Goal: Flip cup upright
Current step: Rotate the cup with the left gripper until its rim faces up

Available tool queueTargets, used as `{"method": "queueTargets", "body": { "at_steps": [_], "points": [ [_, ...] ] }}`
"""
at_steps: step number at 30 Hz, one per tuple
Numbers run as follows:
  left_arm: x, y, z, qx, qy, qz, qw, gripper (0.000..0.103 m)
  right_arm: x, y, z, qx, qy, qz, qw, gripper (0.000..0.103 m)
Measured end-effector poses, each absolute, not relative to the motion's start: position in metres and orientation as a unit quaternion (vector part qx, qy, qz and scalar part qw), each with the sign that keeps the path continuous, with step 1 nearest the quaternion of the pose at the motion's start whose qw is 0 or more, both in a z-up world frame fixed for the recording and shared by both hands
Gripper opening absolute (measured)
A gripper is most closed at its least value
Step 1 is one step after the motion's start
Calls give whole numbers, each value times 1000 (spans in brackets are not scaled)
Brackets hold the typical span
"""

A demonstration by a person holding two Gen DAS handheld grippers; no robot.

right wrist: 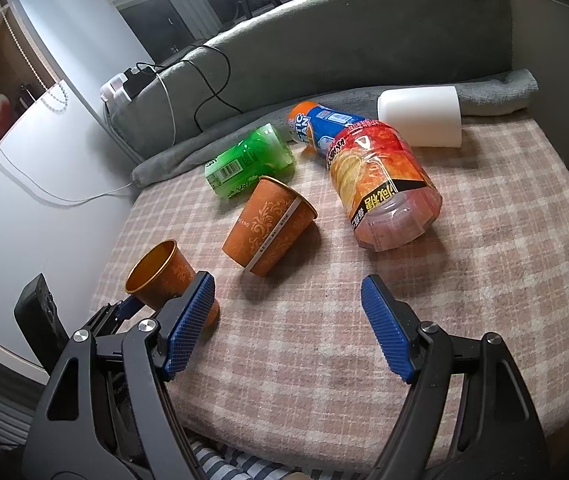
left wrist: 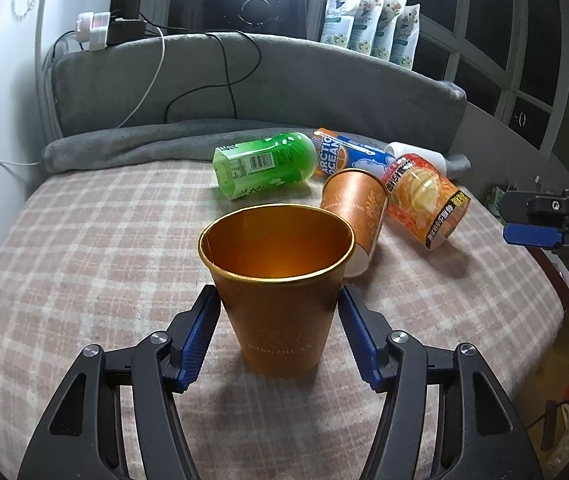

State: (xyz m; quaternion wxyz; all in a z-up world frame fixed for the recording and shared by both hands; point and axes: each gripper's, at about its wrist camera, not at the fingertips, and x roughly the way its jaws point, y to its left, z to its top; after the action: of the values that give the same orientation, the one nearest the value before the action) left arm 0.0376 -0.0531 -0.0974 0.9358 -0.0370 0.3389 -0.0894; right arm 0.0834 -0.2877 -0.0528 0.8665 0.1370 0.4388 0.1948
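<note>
Orange paper cup (left wrist: 280, 288), gold rim, shiny gold-orange inside, faint pale logo on the front. Stands upright, mouth up, base on the pink plaid blanket (left wrist: 84, 240), near the front edge. Looks empty. Second cup (left wrist: 354, 208), same orange with white scroll pattern, lies on its side just behind it, gold rim pointing away toward the bottles, white bottom facing forward.

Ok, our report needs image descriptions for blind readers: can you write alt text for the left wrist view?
An orange cup stands upright, mouth up, on a checked blanket between the open blue fingers of the left gripper. Behind it lie a second orange cup, a green bottle and two orange drink bottles, all on their sides.
</note>
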Motion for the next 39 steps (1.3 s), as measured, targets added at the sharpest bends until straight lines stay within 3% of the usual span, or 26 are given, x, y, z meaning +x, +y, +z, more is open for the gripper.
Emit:
{"method": "queueTargets", "body": {
  "at_steps": [31,39],
  "points": [
    [32,-56,-103,-38,355,-116,927,60,72,-289,-48,134,434,192,870,78],
    [31,-56,-104,-41,363,-122,923,68,71,-288,-46,129,431,192,872,78]
  ]
}}
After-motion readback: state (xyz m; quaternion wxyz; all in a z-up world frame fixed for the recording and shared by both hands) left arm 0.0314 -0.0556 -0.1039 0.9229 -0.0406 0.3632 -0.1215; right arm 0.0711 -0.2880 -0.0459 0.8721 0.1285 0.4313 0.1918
